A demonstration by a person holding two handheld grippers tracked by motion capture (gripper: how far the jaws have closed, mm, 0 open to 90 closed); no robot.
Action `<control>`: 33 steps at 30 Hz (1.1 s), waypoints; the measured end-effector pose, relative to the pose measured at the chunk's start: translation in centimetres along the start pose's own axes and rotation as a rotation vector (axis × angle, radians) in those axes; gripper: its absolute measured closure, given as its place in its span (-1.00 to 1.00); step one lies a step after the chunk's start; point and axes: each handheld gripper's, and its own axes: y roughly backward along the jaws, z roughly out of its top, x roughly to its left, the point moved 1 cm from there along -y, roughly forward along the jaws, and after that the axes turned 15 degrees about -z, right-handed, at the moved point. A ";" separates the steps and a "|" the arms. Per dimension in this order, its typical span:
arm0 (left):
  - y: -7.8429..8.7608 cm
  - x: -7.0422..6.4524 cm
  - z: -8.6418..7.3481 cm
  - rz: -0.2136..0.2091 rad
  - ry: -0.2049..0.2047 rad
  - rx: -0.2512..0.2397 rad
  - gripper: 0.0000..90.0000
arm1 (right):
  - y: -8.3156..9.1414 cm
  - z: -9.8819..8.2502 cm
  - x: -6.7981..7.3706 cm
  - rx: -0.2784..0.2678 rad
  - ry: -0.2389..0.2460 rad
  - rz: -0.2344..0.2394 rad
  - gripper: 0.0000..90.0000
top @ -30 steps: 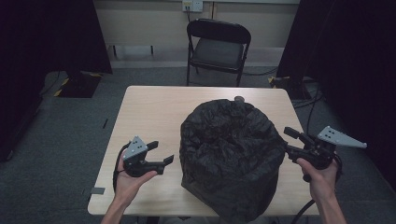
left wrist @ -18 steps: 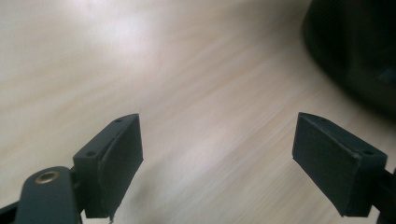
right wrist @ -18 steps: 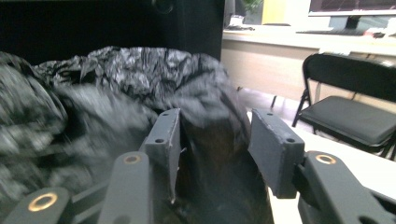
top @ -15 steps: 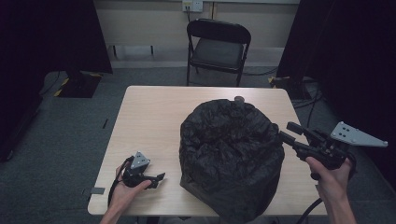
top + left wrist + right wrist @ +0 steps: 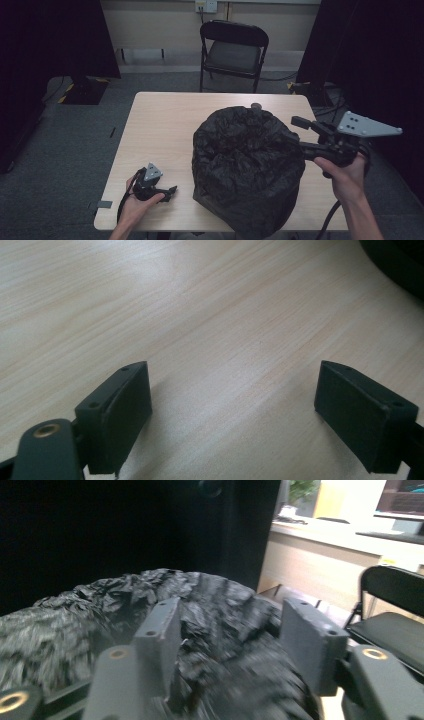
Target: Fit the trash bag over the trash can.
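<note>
Bag (image 5: 247, 167) — black, crumpled, at table (image 5: 160, 125) centre-right. Right gripper (image 5: 296, 134) at its 3 o'clock edge, jaws just reopened, nothing pinched. Left gripper (image 5: 172, 191) open, resting at 9 o'clock. Handling barely begun — no grip yet.

- The left gripper (image 5: 232, 415) hangs low over a pale, light-grained wooden tabletop (image 5: 215, 305), its two black jaws standing wide apart.
- Bare wood lies between them.
- A dark, rounded shape's edge (image 5: 400, 265) cuts the top right corner.
</note>
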 end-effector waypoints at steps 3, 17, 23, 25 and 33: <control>0.0 0.0 0.0 0.000 0.000 0.000 -0.68 | -1.4 0.9 0.7 0.011 0.017 0.001 -0.35; 0.0 0.0 0.0 -0.001 0.001 -0.002 -0.67 | -6.6 4.6 3.2 0.051 0.114 0.105 -0.10; 0.0 0.0 0.0 -0.002 0.001 -0.002 -0.67 | -7.6 6.2 3.3 0.033 0.114 0.078 -0.10; 0.0 0.0 0.0 -0.002 0.001 -0.002 -0.67 | -7.8 6.8 3.2 0.029 0.106 0.084 -0.09; 0.0 0.0 0.0 -0.002 0.004 -0.002 -0.68 | -11.6 4.6 4.8 0.230 0.119 0.193 -0.10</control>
